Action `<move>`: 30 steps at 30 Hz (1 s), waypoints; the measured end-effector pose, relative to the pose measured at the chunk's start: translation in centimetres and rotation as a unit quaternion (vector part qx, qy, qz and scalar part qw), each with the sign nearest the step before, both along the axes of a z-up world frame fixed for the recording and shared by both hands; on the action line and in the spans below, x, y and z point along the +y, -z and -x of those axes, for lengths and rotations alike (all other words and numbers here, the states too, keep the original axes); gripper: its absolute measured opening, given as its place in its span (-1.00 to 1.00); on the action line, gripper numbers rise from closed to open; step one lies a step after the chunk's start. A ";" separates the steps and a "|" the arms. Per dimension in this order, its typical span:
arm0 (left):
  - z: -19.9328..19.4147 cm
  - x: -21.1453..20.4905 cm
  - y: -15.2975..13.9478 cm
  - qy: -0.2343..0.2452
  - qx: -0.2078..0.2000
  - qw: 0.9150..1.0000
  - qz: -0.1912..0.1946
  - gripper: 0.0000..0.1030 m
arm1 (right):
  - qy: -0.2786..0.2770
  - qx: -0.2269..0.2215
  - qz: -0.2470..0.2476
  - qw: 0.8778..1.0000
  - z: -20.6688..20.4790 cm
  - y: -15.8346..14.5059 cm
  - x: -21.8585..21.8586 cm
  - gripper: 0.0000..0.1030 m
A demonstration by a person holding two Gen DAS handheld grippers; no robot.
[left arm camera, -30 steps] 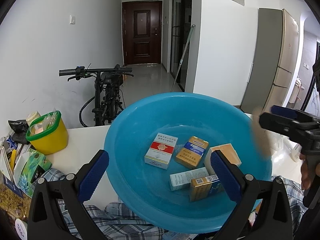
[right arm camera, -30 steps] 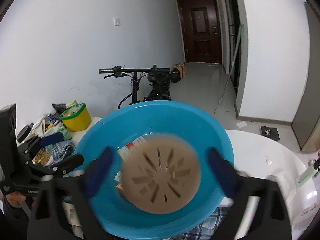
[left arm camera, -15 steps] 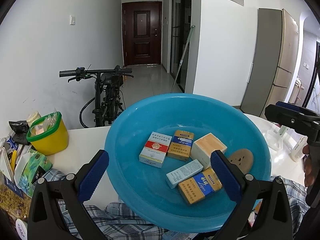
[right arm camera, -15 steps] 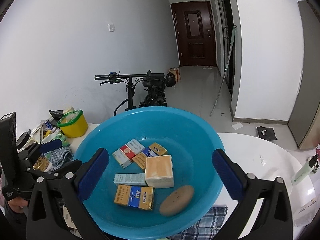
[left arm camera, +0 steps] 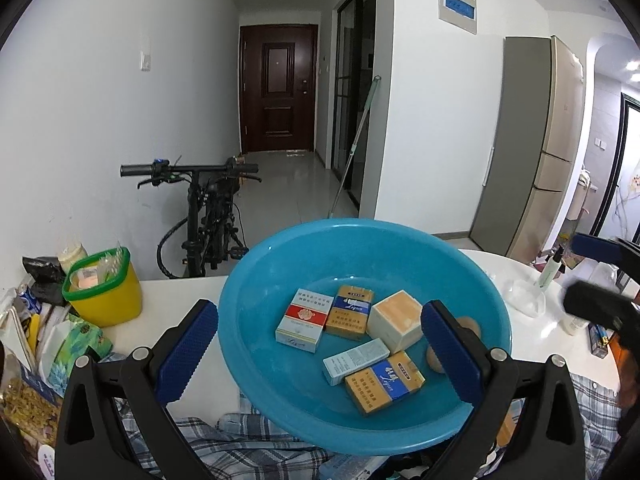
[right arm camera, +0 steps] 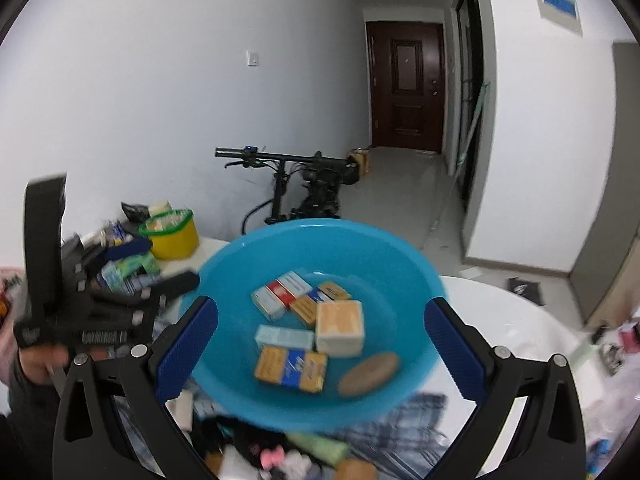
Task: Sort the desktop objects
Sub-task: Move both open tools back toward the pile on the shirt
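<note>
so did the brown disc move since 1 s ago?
Yes. Brown disc left the right gripper and now lies in the blue basin.

Left hand-held gripper (left arm camera: 318,350) spread wide, empty; right hand-held gripper (right arm camera: 320,350) likewise.

blue basin (left arm camera: 256,280) blocks ahead | open air above | yellow tub (left arm camera: 104,304) left

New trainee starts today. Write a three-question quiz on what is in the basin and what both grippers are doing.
1. True or false: the brown disc lies inside the blue basin.
2. How many boxes are in the basin?
3. Multiple choice: the left gripper and right gripper are A) both open and empty, B) both shut, C) each holding a box.

Key: 1 true; 2 five; 3 A.
</note>
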State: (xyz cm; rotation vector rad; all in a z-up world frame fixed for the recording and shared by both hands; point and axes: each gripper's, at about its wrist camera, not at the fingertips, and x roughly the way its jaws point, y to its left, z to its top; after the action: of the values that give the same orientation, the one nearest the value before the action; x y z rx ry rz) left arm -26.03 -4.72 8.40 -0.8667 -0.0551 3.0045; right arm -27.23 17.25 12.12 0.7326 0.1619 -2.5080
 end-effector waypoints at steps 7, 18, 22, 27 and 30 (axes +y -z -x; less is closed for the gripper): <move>-1.8 2.2 -1.6 0.034 0.025 0.999 0.011 1.00 | 0.027 -0.004 0.007 1.000 -5.6 1.0 2.4 0.99; -4.3 4.8 -3.5 0.061 0.055 0.996 0.028 1.00 | 0.047 -0.073 0.093 0.992 -14.6 8.3 6.9 1.00; -5.1 5.7 -4.0 0.077 0.065 0.995 0.023 1.00 | 0.050 -0.103 0.125 0.986 -15.2 10.8 8.1 1.00; -6.5 7.4 -4.3 0.088 0.074 0.993 0.028 1.00 | 0.041 -0.115 0.123 0.985 -16.1 12.7 8.5 1.00; -7.4 8.6 -3.7 0.090 0.070 0.993 0.043 1.00 | 0.041 -0.125 0.116 0.985 -16.4 13.7 9.0 1.00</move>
State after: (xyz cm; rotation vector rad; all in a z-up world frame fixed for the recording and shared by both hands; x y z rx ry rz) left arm -18.60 3.90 12.12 -0.6273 0.1465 2.9053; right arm -10.84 26.27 -1.58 0.9612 -0.2489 -2.4286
